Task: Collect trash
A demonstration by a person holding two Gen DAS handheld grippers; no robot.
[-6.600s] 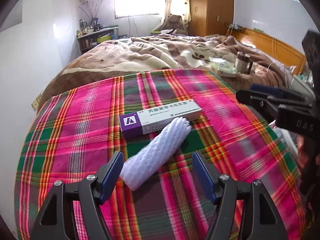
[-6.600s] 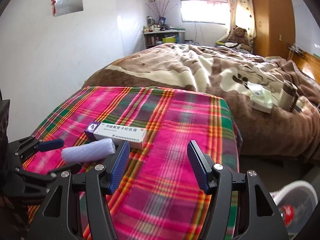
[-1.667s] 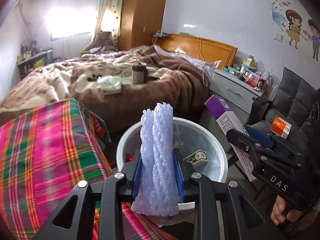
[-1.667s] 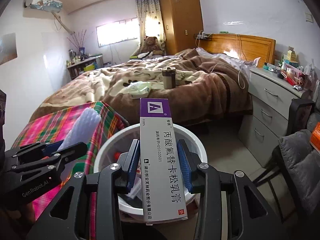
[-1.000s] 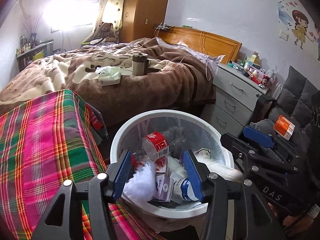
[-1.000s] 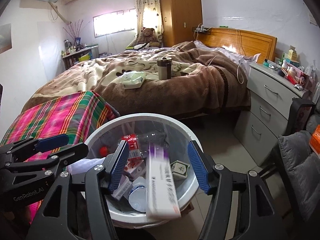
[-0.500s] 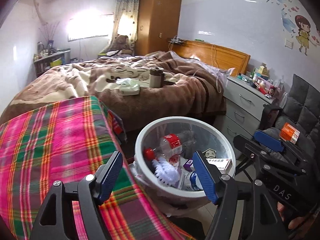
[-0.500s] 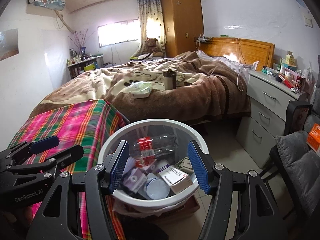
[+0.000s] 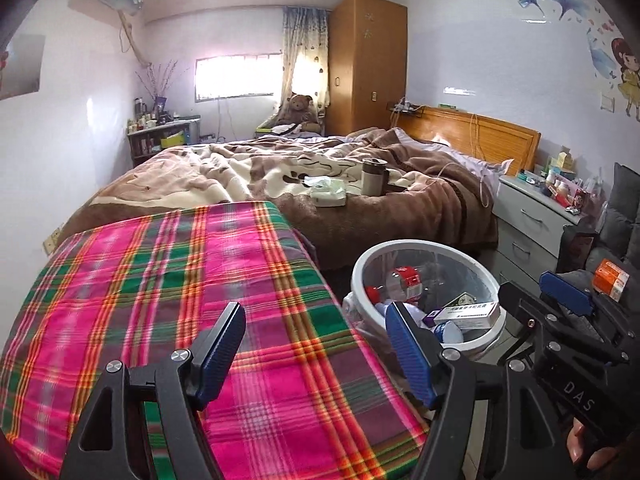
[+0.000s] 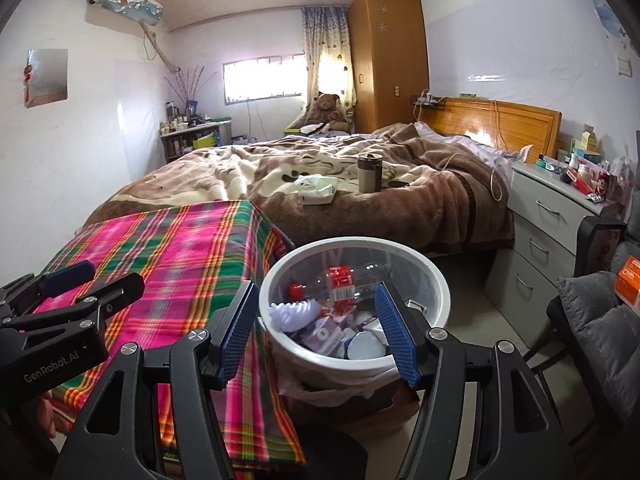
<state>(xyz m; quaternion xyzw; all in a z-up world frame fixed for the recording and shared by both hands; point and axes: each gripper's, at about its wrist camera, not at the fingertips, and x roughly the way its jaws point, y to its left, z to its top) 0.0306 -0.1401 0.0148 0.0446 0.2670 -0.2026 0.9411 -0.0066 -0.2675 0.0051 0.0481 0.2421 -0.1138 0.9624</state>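
A white round trash bin (image 9: 362, 270) (image 10: 436, 276) stands on the floor beside the plaid-covered table (image 9: 160, 280) (image 10: 180, 248). Inside it lie the white foam net sleeve (image 10: 294, 312), the purple-and-white medicine box (image 9: 466, 314), a plastic bottle with a red label (image 10: 340, 278) and other scraps. My left gripper (image 9: 316, 348) is open and empty above the table's right edge, left of the bin. My right gripper (image 10: 316, 332) is open and empty, with the bin seen between its fingers; it also shows at the right of the left wrist view (image 9: 560, 292).
A bed with a brown blanket (image 10: 360, 184) lies behind the table, with a tissue pack (image 10: 316, 190) and a tumbler (image 10: 369, 172) on it. A grey nightstand (image 10: 548, 232) and a dark chair (image 10: 600, 320) stand to the right. An orange box (image 9: 610, 280) rests on the chair.
Both grippers let go of the foam sleeve and the medicine box, which now lie in the bin. Both have since pulled back leftwards, the left one over the plaid table.
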